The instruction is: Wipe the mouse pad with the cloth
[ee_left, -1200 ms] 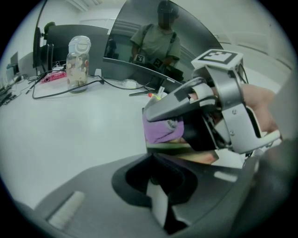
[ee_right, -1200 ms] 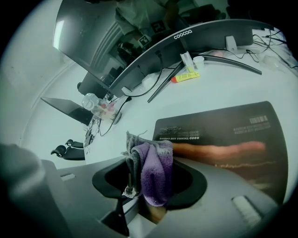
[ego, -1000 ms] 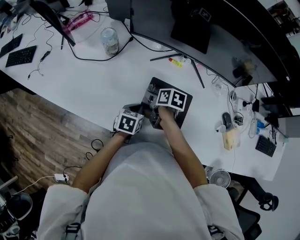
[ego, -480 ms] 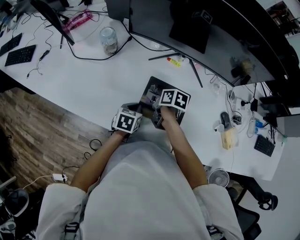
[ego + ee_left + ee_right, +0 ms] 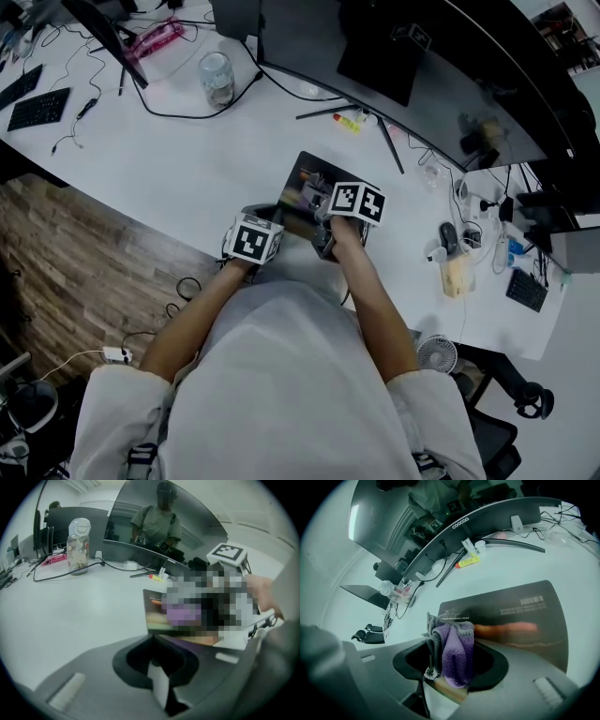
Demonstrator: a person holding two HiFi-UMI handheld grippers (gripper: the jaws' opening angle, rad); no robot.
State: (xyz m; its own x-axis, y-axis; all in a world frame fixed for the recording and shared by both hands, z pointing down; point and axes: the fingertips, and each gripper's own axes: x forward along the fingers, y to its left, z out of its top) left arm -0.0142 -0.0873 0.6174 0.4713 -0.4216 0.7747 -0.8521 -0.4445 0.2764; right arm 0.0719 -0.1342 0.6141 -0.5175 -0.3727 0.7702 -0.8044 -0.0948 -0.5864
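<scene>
Tightly, right tongs [image 5: 449,645] clamp cloth [image 5: 458,656] — left tongs [image 5: 152,641] pinch mouse pad [image 5: 506,607].

White desk [image 5: 178,159], holding:
- dark mouse pad [image 5: 305,180];
- yellow marker [image 5: 349,122], just behind the pad;
- curved monitor [image 5: 309,47], behind the pad;
- glass jar [image 5: 217,80], behind-left of the pad;
- black keyboard [image 5: 37,110], far left of the pad.
</scene>
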